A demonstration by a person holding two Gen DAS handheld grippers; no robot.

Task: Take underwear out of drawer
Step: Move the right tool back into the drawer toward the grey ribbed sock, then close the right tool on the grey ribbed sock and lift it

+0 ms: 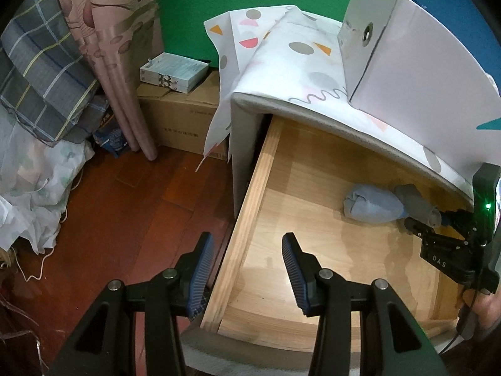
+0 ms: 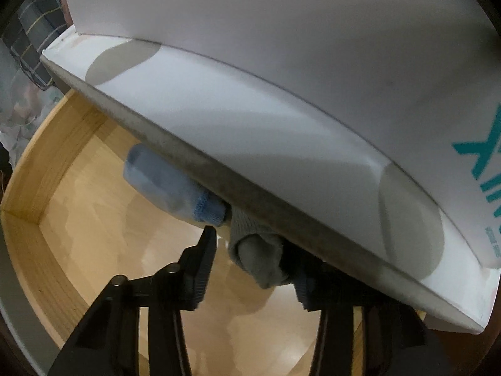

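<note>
The wooden drawer is pulled open from a grey cabinet. Inside it lie a rolled light-blue underwear and a rolled grey one, side by side near the back. My left gripper is open and empty over the drawer's front left corner. My right gripper reaches in from the right. In the right wrist view the right gripper is open, with the grey roll between its fingers; the right finger is partly hidden under the cabinet top. The blue roll lies just beyond.
A patterned white cloth covers the cabinet top, with a pale box on it, overhanging the drawer's back. To the left are wooden floor, a cardboard box with books, rolled mats and piled bedding.
</note>
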